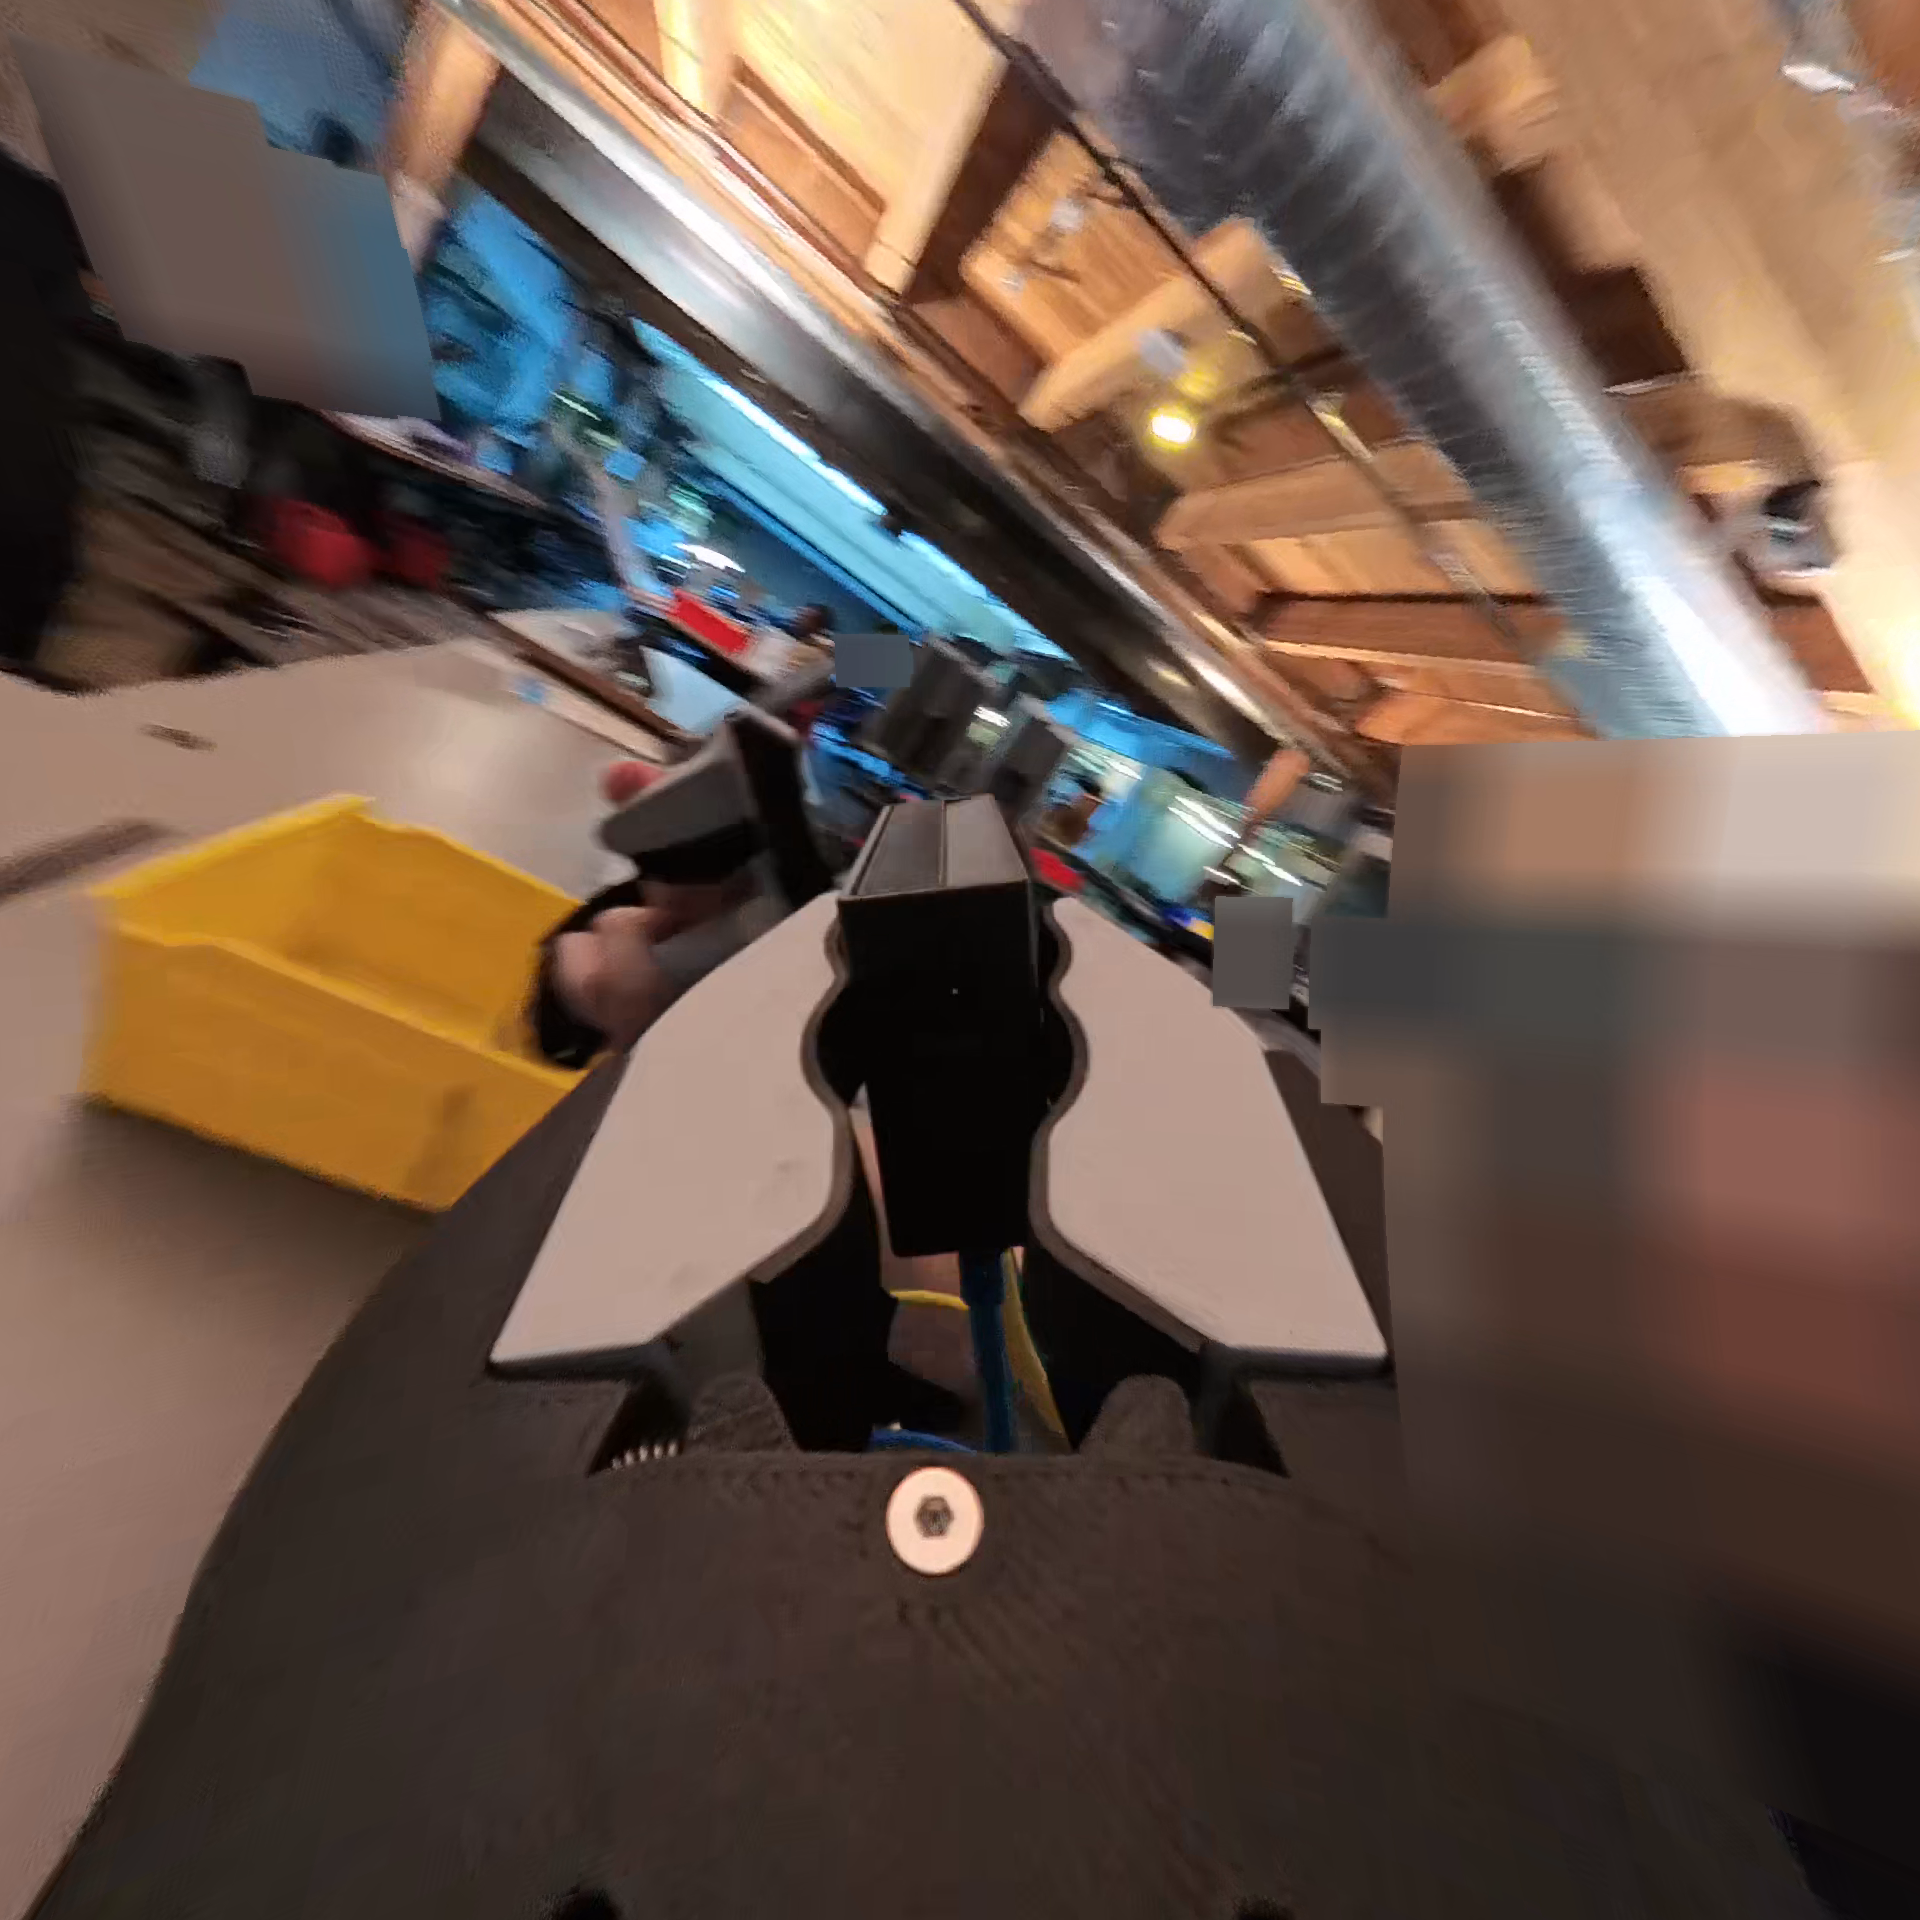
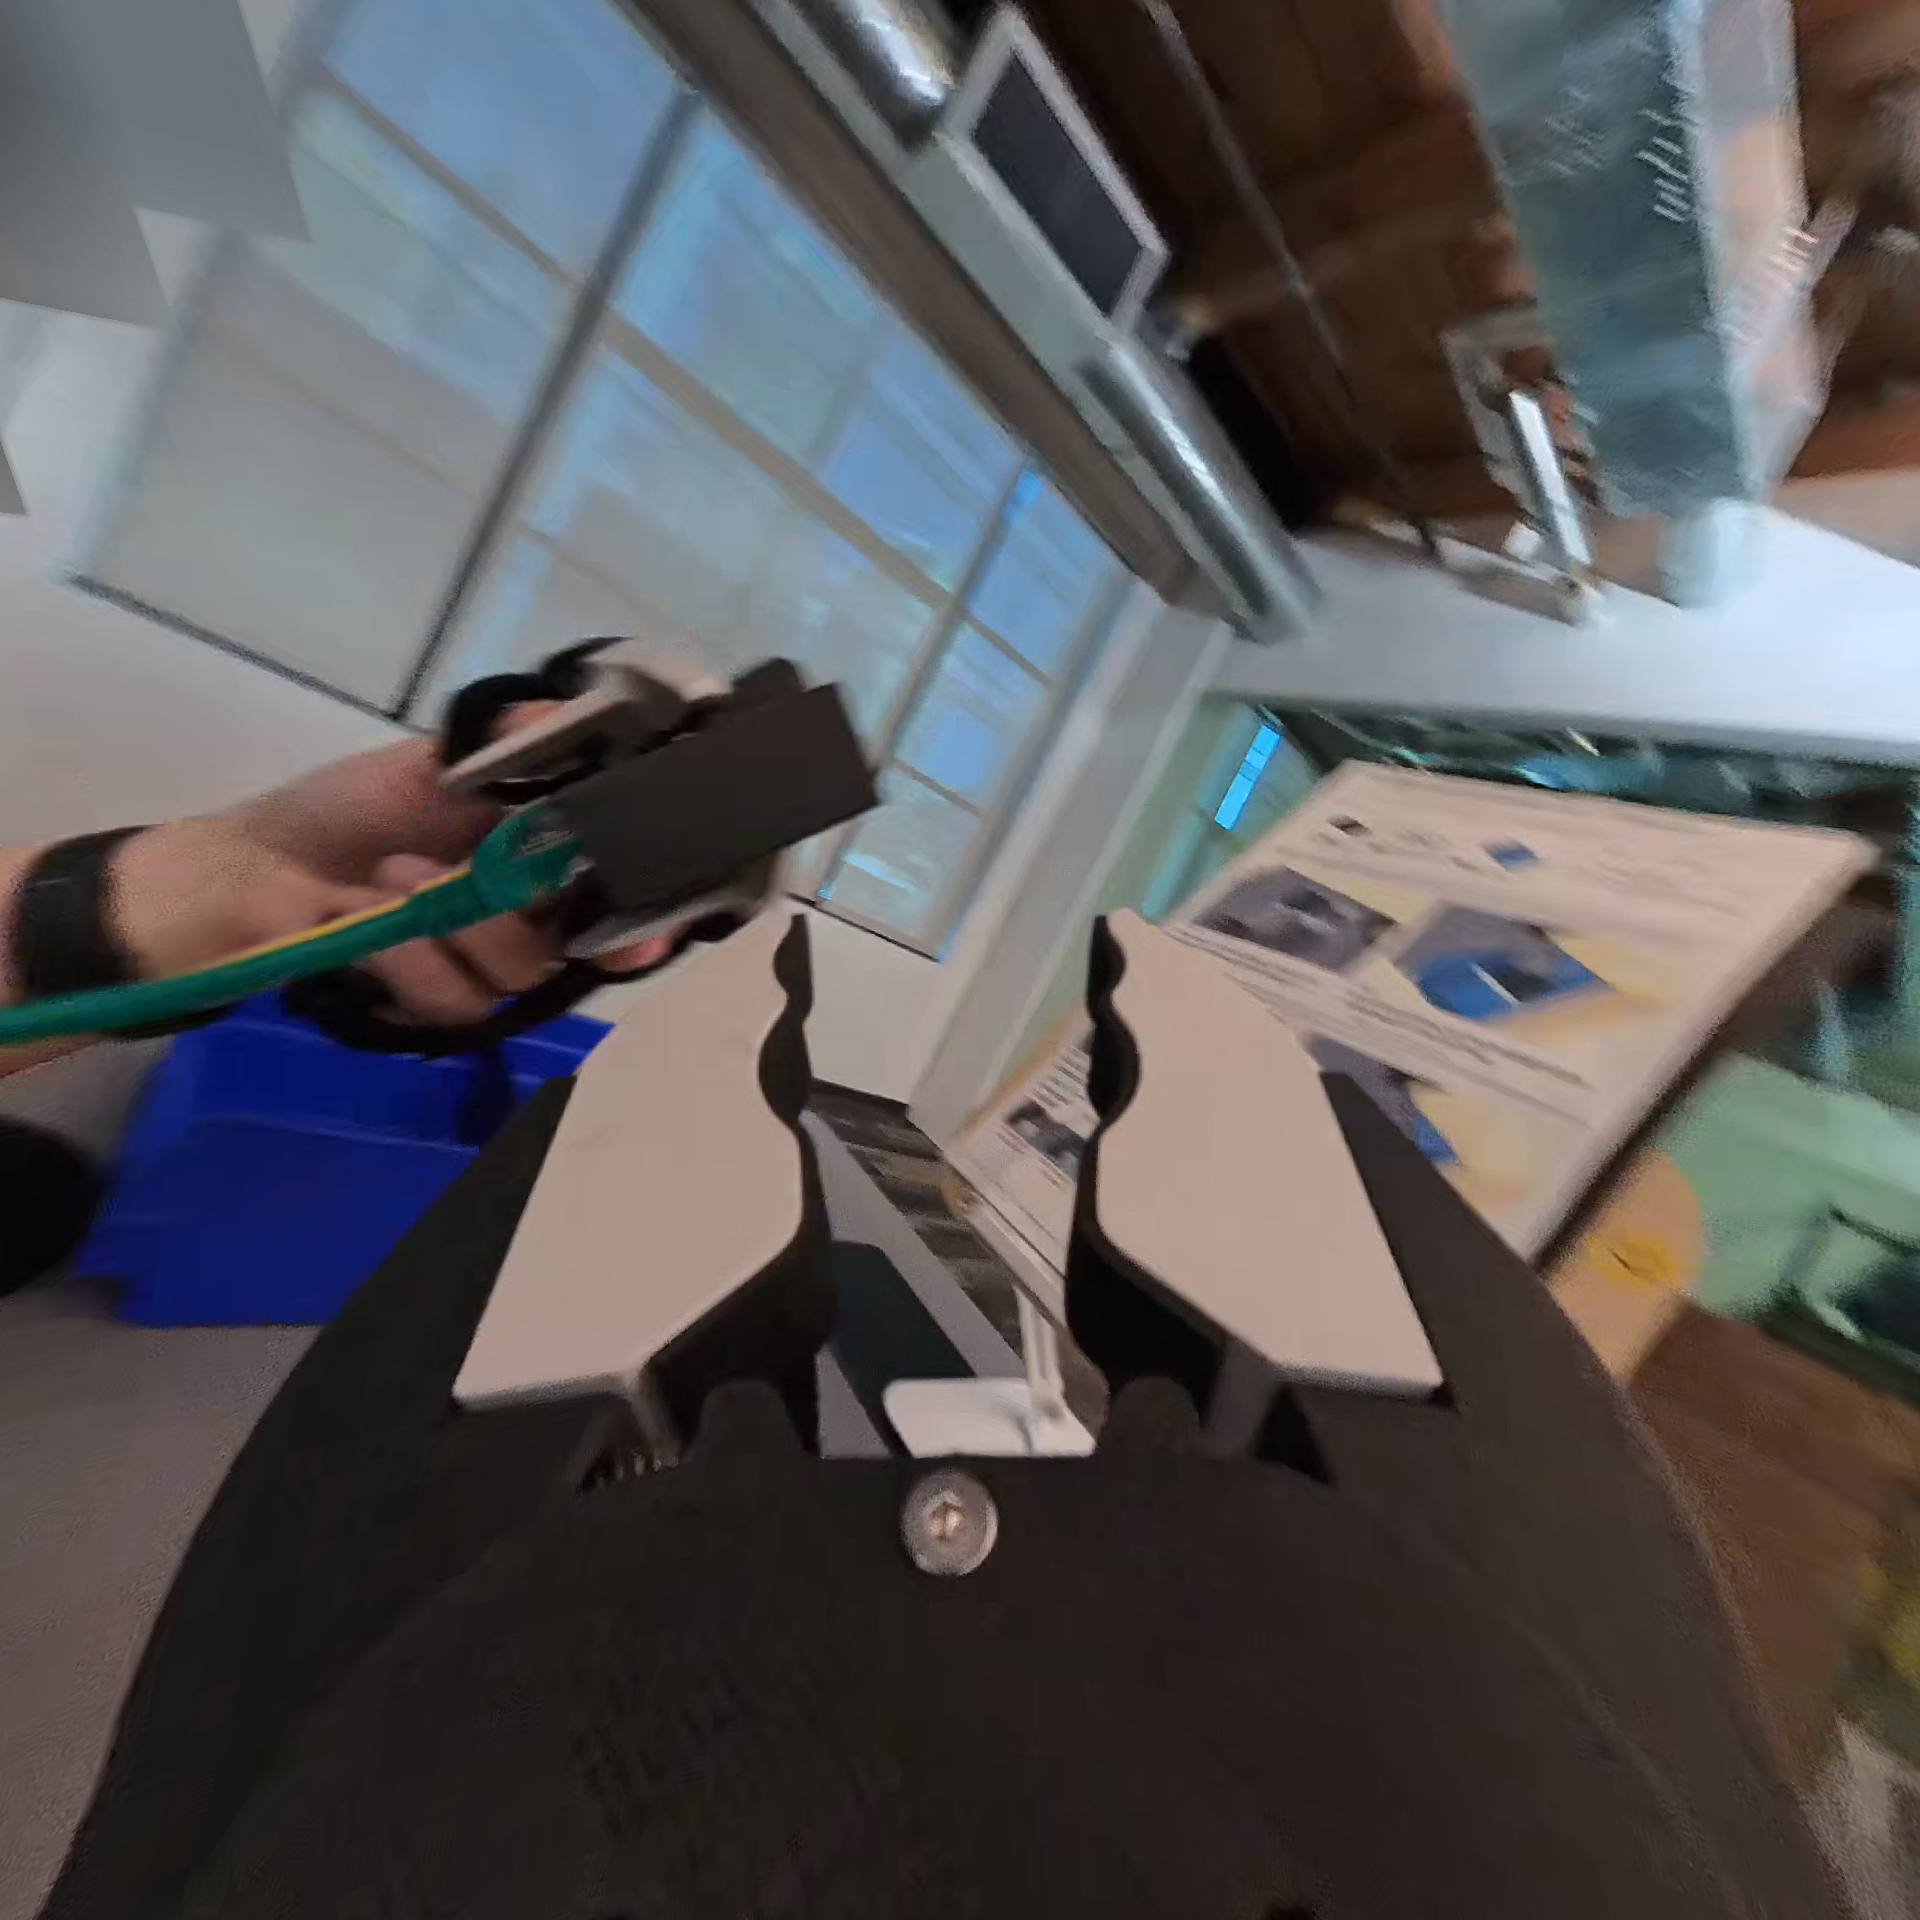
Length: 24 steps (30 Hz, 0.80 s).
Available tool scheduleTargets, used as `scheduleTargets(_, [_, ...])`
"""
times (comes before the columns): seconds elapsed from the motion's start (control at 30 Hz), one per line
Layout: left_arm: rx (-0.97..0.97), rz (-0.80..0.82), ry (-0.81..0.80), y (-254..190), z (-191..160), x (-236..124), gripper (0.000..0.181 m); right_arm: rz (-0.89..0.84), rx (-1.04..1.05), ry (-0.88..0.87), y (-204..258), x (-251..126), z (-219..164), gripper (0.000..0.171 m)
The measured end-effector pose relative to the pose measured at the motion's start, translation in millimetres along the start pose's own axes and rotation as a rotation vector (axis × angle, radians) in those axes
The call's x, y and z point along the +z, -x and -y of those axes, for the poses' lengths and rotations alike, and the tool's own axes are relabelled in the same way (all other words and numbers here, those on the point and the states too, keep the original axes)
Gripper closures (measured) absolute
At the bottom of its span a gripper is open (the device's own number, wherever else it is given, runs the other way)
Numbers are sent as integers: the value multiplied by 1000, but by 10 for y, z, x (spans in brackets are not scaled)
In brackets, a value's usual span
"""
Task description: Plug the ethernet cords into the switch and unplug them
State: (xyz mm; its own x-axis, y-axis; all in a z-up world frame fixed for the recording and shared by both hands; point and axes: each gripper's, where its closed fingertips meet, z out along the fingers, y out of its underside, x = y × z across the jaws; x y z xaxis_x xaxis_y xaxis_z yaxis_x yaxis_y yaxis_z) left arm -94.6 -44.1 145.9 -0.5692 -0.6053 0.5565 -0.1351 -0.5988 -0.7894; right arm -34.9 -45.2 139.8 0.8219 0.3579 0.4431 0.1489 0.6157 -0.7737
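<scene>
Left hand-held gripper (image 1: 940,997) clamps the rigid, light switch (image 1: 940,1049) by its sides; right hand-held gripper (image 2: 945,997) gapes wide, empty; cords (image 1: 987,1340) dangle limp beneath, best pinched at the plug.

Left gripper (image 1: 940,997) clamped and raised; right gripper (image 2: 945,997) gaping, tilted upward

A pale grey bench (image 1: 312,748) carries a yellow bin (image 1: 312,997) standing open on its surface. In the right wrist view a blue bin (image 2: 291,1174) sits on the same pale bench.

Switch (image 1: 940,1029) between left gripper (image 1: 940,997) fingers, bin (image 1: 312,997) to its left.
</scene>
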Motion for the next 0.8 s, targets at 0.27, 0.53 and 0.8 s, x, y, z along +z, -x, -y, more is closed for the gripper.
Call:
scheduleTargets(0.27, [69,196,-235,139,343,-489,153,-124,259,230,-113,130,-39,124])
scheduleTargets(0.53, [163,285,30,84,78,-106,152,121,937,202,389,376,-123,125])
scheduleTargets(0.8, [670,393,143,129,-102,-358,115,391,1466,179,511,292,-224,143])
